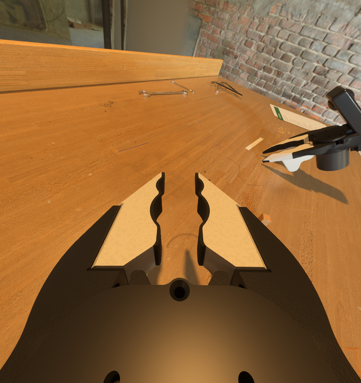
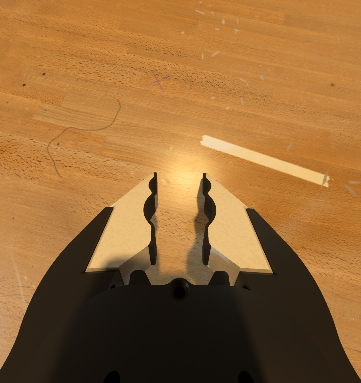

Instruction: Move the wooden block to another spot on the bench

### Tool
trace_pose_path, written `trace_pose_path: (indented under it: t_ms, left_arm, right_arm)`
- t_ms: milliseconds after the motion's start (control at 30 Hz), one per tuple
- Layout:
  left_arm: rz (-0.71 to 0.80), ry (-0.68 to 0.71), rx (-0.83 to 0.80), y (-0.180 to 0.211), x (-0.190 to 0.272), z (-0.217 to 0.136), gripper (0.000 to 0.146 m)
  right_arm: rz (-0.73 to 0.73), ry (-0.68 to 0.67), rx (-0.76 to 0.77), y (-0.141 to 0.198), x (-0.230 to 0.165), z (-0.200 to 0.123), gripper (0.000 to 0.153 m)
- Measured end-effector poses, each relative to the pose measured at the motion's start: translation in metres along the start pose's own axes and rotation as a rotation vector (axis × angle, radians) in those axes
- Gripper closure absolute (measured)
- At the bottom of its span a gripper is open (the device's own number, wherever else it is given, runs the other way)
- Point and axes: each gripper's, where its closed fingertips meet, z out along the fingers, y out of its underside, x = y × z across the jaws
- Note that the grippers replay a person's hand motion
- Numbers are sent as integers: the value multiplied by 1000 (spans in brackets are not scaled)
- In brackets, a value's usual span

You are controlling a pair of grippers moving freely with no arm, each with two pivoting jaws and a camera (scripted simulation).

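No legible text is found anywhere. A white paper sheet [image 1: 295, 120] w/ a green band is seen lying near the bench's right edge by the brick wall; rows of fine print are carried on it, but too small & blurred to be made out. On the bench top [image 2: 92, 51] a thin purple X mark [image 2: 158, 81] is drawn, plus a dark pencil squiggle [image 2: 80, 132] to its left. A small looped scribble [image 1: 107, 104] is spotted further back. No brands, nos. or signs are shown.
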Motion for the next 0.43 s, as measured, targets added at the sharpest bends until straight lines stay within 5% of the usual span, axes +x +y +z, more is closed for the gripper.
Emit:
trace_pose_path:
  t_ms: [233,433]
  left_arm:
    - [-8,5,0,0,0,0,117]
    - [6,4,-6,1,2,0,117]
  right_arm:
    - [-62,5,1,-1,-2,1,131]
    - [-109,14,17,-4,-7,-1,128]
